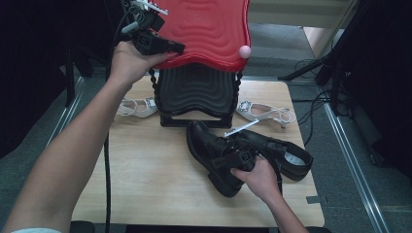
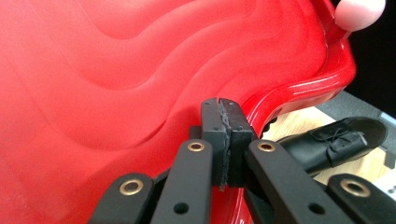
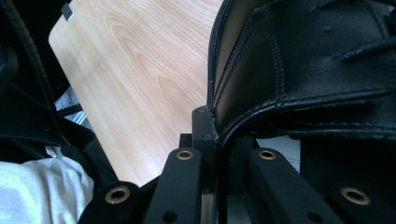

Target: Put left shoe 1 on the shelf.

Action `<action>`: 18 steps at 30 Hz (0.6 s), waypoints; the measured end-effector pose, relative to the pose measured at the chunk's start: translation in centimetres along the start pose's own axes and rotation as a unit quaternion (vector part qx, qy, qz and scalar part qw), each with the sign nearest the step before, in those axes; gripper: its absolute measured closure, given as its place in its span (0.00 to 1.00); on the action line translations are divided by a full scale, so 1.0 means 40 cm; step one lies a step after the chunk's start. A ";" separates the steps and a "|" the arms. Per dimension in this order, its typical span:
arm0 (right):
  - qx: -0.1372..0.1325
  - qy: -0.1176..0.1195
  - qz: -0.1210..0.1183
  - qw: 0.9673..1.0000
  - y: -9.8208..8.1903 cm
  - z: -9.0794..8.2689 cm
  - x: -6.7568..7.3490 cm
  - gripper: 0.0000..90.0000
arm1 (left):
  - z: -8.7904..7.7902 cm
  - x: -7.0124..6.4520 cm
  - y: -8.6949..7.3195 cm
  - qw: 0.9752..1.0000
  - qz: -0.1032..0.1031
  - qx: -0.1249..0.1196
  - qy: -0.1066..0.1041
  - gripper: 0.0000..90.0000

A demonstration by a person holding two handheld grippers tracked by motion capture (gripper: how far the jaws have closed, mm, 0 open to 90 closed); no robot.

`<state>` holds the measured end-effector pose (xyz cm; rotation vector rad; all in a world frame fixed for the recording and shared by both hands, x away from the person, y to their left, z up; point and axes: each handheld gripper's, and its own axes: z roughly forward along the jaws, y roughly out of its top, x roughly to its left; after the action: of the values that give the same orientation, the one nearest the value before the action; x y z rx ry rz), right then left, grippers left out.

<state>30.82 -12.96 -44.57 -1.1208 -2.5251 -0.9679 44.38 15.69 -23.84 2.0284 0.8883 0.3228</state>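
Right gripper (image 1: 241, 156) has its jaws pinching the soft collar of the black shoe (image 1: 214, 155) at the surface's five o'clock, while the left gripper (image 1: 177, 48), jaws pressed together, props the stiff red lid (image 1: 209, 29).

The red lid (image 2: 140, 84) looks like glossy, smooth plastic with rippled ridges. The black shoe (image 3: 303, 70) is stitched leather with a soft sheen. The table (image 1: 145, 170) is pale matt wood grain.
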 end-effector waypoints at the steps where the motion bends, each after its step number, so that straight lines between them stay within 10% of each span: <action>1: -0.003 0.001 -0.002 1.000 0.001 -0.006 0.004 0.97 | 0.002 -0.003 -0.001 1.000 -0.004 0.002 0.004 1.00; 18: -0.045 0.020 -0.031 0.998 0.048 -0.121 0.066 0.97 | 0.002 -0.004 -0.008 1.000 -0.009 0.001 -0.004 1.00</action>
<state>30.06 -13.58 -38.82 -1.0420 -2.5198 -1.1187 44.14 15.65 -24.12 2.0213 0.9026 0.3041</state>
